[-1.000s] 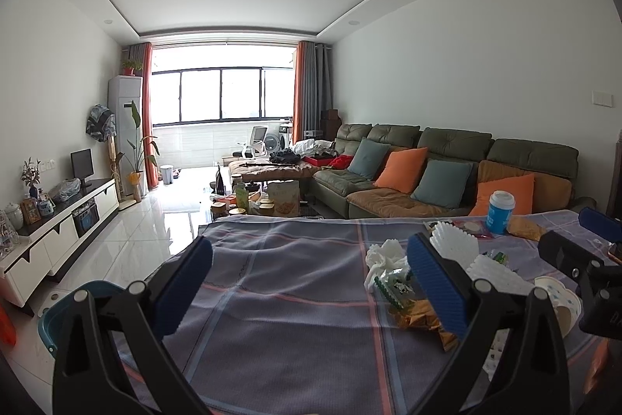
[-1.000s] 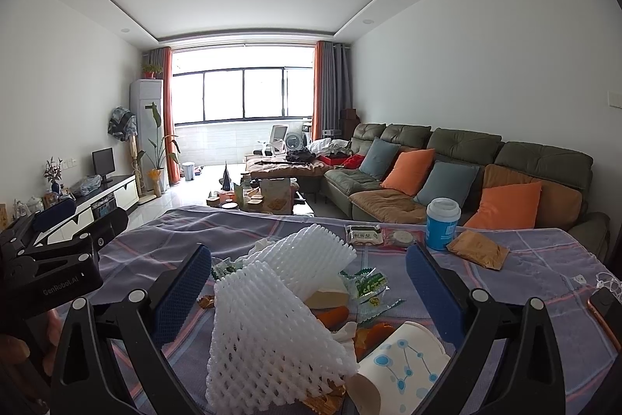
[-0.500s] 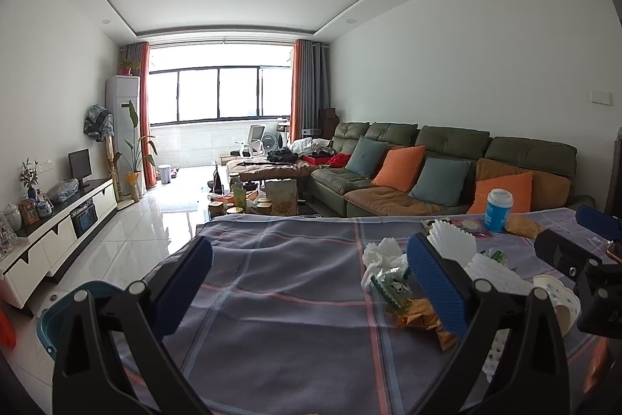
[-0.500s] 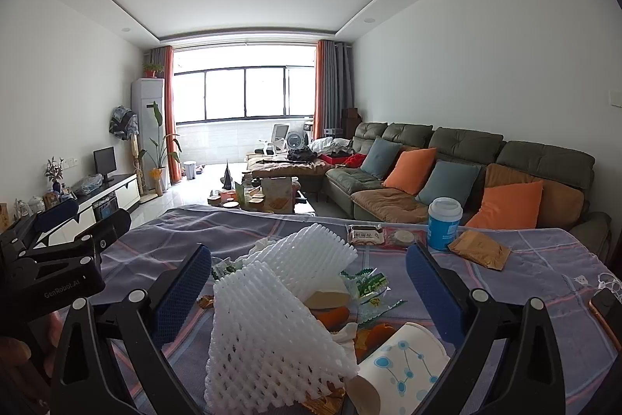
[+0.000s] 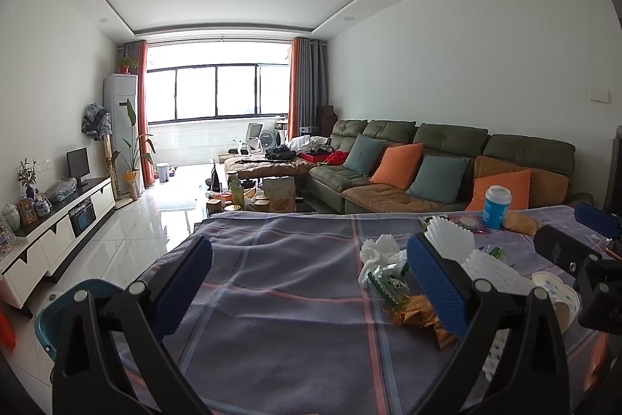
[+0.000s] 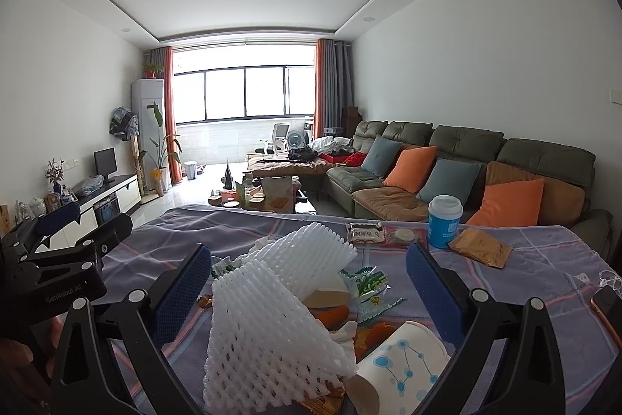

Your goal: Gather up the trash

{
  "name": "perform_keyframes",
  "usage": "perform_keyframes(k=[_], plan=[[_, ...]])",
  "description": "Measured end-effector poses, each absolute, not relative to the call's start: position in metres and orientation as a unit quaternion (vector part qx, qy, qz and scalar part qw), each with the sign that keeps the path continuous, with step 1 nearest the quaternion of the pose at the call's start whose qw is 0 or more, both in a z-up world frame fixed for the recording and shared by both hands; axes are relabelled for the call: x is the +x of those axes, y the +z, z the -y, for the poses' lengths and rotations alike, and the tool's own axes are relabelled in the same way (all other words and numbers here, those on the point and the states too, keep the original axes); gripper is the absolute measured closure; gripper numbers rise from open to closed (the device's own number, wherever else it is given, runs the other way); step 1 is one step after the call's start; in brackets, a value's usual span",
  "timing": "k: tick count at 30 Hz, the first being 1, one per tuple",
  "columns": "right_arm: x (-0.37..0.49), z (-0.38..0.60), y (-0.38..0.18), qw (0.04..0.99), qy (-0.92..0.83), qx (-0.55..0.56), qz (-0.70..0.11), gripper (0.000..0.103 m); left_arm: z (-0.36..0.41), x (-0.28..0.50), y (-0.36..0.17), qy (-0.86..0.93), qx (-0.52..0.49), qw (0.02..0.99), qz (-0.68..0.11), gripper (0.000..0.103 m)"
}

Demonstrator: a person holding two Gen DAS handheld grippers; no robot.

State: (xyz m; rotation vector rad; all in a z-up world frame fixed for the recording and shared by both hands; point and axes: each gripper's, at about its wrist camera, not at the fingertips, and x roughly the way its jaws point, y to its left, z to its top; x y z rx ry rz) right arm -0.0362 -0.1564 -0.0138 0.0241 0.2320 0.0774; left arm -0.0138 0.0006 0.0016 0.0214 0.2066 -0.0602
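A heap of trash lies on a table with a purple plaid cloth (image 5: 272, 282). In the right wrist view it holds two white foam fruit nets (image 6: 268, 329), a paper cup on its side (image 6: 400, 364), orange peel (image 6: 330, 314) and green wrappers (image 6: 369, 281). My right gripper (image 6: 309, 288) is open, just above the nets, holding nothing. My left gripper (image 5: 309, 284) is open and empty over bare cloth. The heap, with crumpled tissue (image 5: 379, 249) and a foam net (image 5: 451, 240), lies to its right.
An upright blue cup with a white lid (image 6: 444, 220), a brown packet (image 6: 480, 251) and a small packet (image 6: 365, 233) sit at the table's far side. A phone (image 6: 608, 302) lies at the right edge. A teal bin (image 5: 74, 302) stands on the floor left of the table. A sofa (image 5: 447, 166) lies beyond.
Both views have shifted very slightly. Both grippers stay open and nothing on the table has moved.
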Motion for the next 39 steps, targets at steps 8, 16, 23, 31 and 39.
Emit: perform_keyframes(k=[8,16,23,31,39], plan=[[-0.035,0.158,-0.015,0.992,0.04,0.014,-0.117,0.004,-0.002,-0.015,0.001,-0.033,0.011,0.994,-0.105,0.003],[-0.035,0.161,-0.018,0.992,0.035,0.017,-0.119,0.004,0.009,-0.013,-0.008,-0.082,0.021,0.987,-0.133,0.003],[-0.035,0.182,-0.016,0.992,0.01,0.029,-0.122,0.004,0.03,-0.004,-0.023,-0.204,0.02,0.957,-0.203,0.003],[-0.025,0.211,-0.028,0.984,0.008,0.054,-0.171,0.004,0.06,0.011,-0.05,-0.339,0.0,0.893,-0.295,0.019],[0.007,0.248,-0.058,0.946,0.075,0.127,-0.289,0.004,0.056,0.031,-0.074,-0.372,-0.035,0.864,-0.337,0.081]])
